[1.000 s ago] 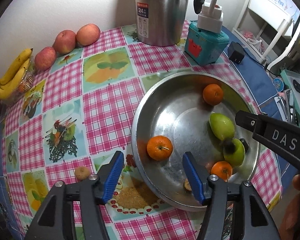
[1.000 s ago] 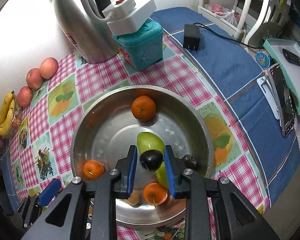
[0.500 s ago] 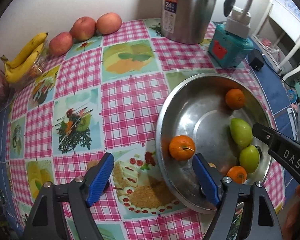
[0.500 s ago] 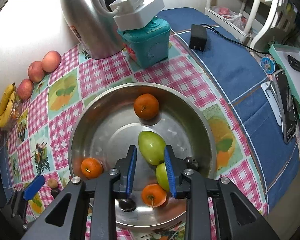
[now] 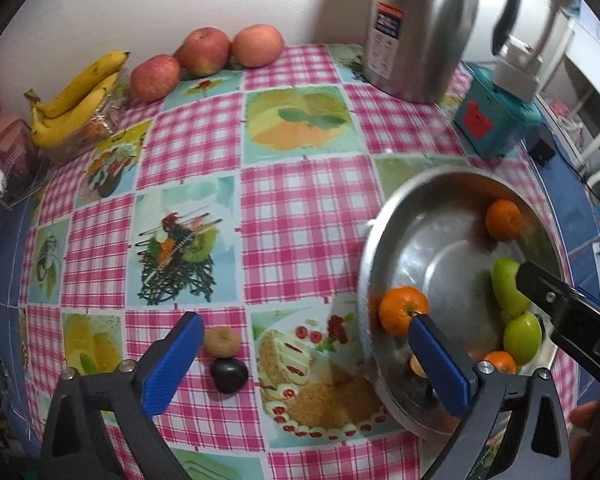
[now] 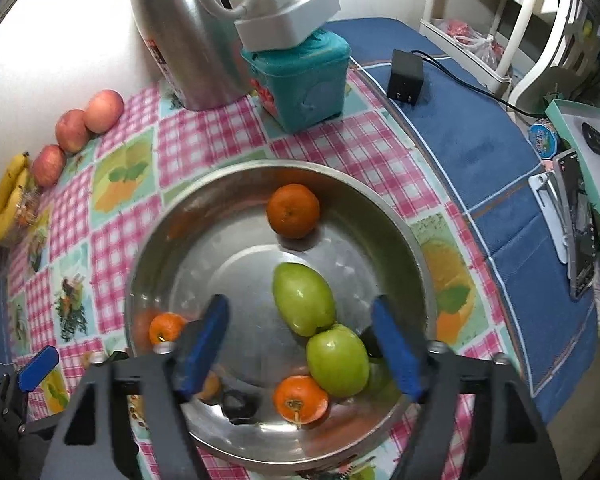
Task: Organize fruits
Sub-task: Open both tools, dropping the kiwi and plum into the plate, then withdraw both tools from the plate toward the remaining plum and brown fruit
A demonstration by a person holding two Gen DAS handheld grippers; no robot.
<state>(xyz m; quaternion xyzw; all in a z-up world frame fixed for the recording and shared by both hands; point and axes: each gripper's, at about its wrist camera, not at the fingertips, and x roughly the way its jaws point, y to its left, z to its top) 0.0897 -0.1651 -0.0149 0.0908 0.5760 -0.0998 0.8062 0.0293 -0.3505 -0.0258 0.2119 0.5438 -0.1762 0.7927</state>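
A steel bowl (image 6: 172, 216) (image 5: 383, 220) holds three oranges (image 6: 293, 210), two green fruits (image 6: 303, 298) and a small dark fruit (image 6: 238, 402). My right gripper (image 6: 300, 344) is open and empty, low over the bowl's near side. My left gripper (image 5: 305, 360) is open and empty above the table to the left of the bowl. A small brown fruit (image 5: 221, 341) and a dark fruit (image 5: 230, 374) lie on the cloth just right of its left finger. Three apples (image 5: 204, 51) and bananas (image 5: 78, 94) lie at the far left.
A steel kettle (image 5: 419, 28) and a teal box (image 6: 300, 80) with a white power strip stand behind the bowl. A black adapter (image 6: 405, 76) lies on the blue cloth at right. Boxes and a phone (image 6: 579, 232) sit at the far right edge.
My right gripper has opened and let the dark fruit drop into the bowl. My left gripper has moved left, away from the bowl, bringing two small fruits on the cloth into view.
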